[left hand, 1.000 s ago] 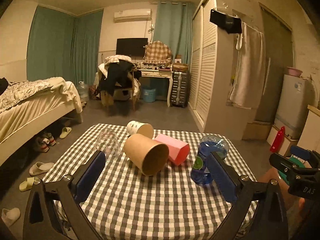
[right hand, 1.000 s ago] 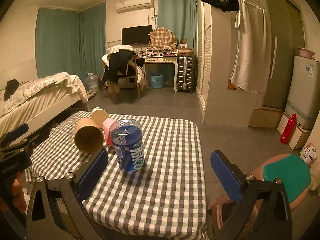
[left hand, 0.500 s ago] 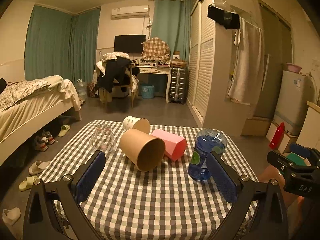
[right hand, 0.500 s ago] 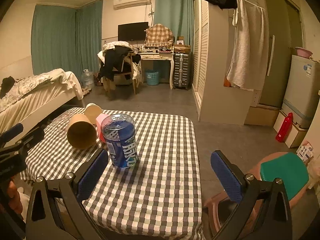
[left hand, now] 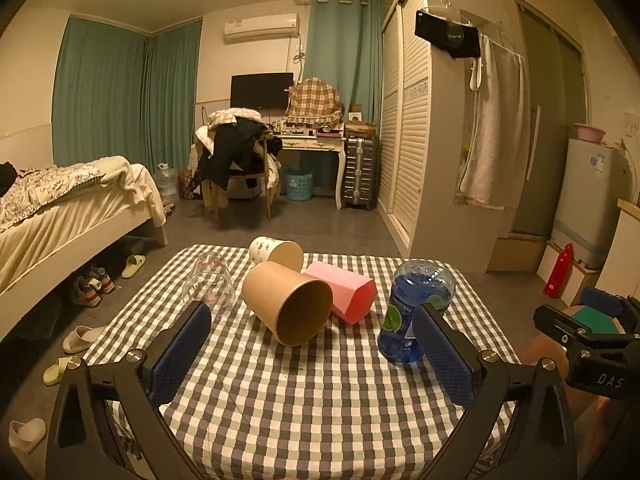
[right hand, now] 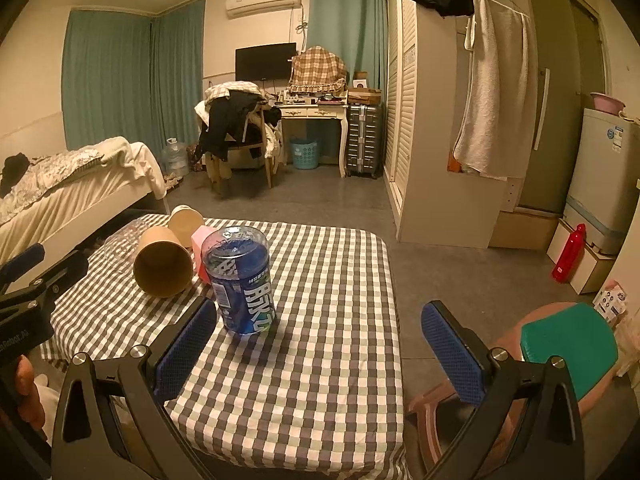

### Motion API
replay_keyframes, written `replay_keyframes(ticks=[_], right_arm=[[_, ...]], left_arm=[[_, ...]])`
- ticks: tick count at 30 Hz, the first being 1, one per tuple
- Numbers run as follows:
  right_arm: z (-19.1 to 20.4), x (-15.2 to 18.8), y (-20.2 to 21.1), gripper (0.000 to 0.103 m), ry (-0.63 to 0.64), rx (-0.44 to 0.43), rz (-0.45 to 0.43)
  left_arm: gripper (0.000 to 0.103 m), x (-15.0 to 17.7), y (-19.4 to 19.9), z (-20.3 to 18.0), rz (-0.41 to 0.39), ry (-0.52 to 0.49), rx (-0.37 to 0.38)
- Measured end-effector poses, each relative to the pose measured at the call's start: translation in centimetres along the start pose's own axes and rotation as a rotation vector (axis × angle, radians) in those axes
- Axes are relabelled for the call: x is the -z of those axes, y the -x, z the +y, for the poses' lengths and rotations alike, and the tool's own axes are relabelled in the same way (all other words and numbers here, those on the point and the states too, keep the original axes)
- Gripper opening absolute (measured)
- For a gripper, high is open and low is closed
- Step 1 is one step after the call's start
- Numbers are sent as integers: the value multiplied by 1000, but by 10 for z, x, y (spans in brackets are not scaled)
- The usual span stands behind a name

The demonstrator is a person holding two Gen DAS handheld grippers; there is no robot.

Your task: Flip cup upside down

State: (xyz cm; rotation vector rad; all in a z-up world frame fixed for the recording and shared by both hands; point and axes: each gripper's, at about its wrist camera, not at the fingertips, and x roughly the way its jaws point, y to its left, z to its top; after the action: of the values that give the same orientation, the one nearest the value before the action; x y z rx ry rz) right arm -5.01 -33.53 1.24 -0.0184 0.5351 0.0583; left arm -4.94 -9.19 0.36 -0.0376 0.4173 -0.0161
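A brown paper cup (left hand: 290, 302) lies on its side on the checked table (left hand: 320, 400), mouth toward me; it also shows in the right wrist view (right hand: 162, 262). A white patterned cup (left hand: 276, 252) lies on its side behind it. A clear glass (left hand: 208, 282) stands upside down at the left. A pink cup (left hand: 342, 292) lies on its side. A cut blue plastic bottle cup (left hand: 416, 312) stands mouth down at the right, also in the right wrist view (right hand: 242, 280). My left gripper (left hand: 312, 356) is open and empty, short of the brown cup. My right gripper (right hand: 318, 350) is open and empty, right of the blue cup.
A stool with a green cushion (right hand: 568, 340) stands right of the table. A bed (left hand: 60, 216) is at the left with shoes (left hand: 92, 284) under it. A wardrobe (left hand: 424, 140) and a fridge (left hand: 592, 200) stand to the right. The table's right edge (right hand: 394, 320) is near my right gripper.
Both grippers have drawn back and risen slightly, so the table and cups sit lower and farther in view. Nothing on the table has moved. Both stay open.
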Motion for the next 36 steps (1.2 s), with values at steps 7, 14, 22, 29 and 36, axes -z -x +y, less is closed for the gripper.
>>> replay_keyframes(ticks=[7, 14, 22, 29, 36], right_arm=[[1, 0, 0, 103, 1, 2, 3], [1, 0, 0, 103, -1, 5, 6], [1, 1, -2, 103, 0, 6, 11], [1, 2, -3, 103, 0, 7, 14], [2, 4, -4, 103, 3, 6, 20]], left_arm=[[103, 1, -2, 1, 7, 8, -1], [103, 3, -2, 1, 9, 4, 6], [103, 4, -2, 1, 12, 8, 4], [103, 4, -3, 0, 17, 7, 4], [103, 3, -3, 0, 21, 6, 2]])
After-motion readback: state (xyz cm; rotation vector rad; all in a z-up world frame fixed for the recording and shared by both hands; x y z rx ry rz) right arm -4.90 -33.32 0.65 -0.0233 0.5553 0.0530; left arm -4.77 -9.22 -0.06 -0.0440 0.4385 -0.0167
